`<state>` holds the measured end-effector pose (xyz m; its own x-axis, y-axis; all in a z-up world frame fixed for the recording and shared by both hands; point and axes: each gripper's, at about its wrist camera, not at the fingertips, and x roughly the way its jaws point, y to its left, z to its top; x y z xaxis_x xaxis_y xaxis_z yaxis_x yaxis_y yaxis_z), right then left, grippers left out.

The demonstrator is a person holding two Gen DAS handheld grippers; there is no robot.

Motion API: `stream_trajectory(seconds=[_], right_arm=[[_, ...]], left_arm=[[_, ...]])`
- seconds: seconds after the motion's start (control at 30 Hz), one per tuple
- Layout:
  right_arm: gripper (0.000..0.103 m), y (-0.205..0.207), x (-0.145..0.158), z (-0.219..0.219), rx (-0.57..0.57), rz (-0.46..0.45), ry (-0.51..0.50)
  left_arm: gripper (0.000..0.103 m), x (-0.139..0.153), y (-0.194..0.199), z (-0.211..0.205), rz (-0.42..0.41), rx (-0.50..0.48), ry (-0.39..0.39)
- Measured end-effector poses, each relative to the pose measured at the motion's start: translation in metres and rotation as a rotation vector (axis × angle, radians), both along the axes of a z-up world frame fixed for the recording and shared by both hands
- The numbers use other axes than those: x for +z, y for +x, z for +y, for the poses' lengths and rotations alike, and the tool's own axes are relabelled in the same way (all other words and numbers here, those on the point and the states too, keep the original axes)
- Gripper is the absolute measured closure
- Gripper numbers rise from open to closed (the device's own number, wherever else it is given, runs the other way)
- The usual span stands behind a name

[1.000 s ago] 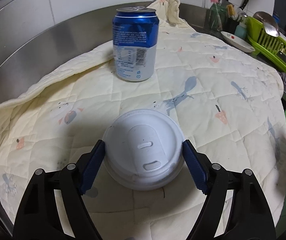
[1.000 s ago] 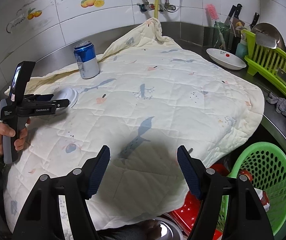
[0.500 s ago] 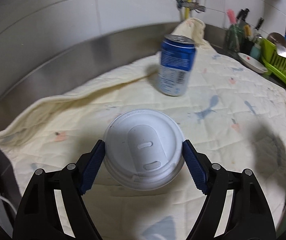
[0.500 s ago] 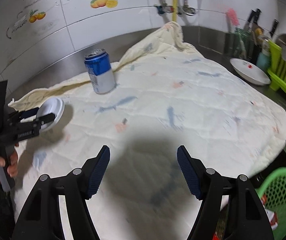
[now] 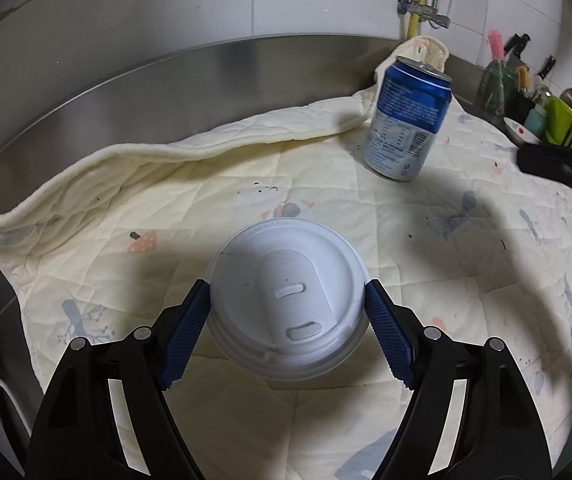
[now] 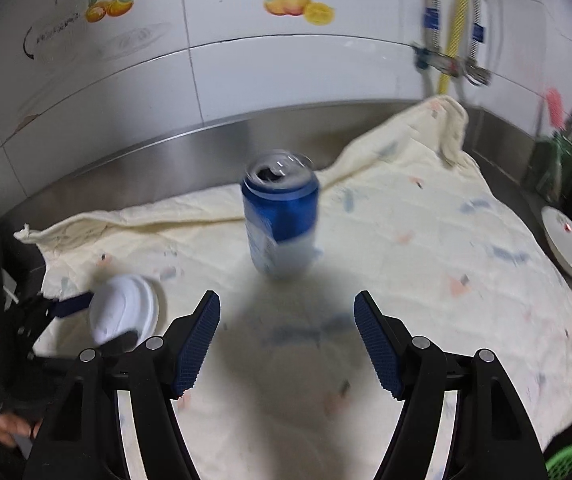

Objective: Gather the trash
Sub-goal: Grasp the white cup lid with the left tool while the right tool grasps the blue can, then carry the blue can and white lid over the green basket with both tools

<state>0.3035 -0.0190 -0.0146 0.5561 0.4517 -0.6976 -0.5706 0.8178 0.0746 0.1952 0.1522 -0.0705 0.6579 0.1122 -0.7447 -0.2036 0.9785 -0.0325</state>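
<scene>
Left tool (image 5: 288,312) grips a white lidded cup (image 5: 288,300) — right tool (image 6: 287,334) gapes empty before the can (image 6: 281,226).

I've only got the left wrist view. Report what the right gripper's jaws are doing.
Observer: The right gripper has its jaws open and empty, over the cream quilted cloth.
Operator: Tell me what it's aimed at.
Observer: The blue and white drink can stands upright straight ahead, beyond the jaws, not between them.
Operator: Describe my side from there.
Observer: The left gripper grips the white plastic cup lid at the lower left. A hand holds its handle.
</scene>
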Motion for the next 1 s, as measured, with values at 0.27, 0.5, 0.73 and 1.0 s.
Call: stream_trajectory(seconds=[0.27,0.5,0.73,1.0], right_arm=[[0.036,0.040,-0.011,0.037,0.031,-0.009,-0.022],[0.036,0.079,-0.028,0.056,0.036,0.009,-0.005],[0.036,0.101,-0.039,0.072,0.037,0.032,0.010],[0.038,0.095,-0.039,0.068,0.018,0.000,0.016]], left_arm=[[0.026,-0.008,0.003,0.002,0.017,0.002,-0.032],[0.026,-0.012,0.003,0.006,0.021,0.005,-0.052],[0.026,-0.012,0.003,0.011,0.019,0.005,-0.078],[0.026,-0.011,0.004,0.011,0.016,0.008,-0.086]])
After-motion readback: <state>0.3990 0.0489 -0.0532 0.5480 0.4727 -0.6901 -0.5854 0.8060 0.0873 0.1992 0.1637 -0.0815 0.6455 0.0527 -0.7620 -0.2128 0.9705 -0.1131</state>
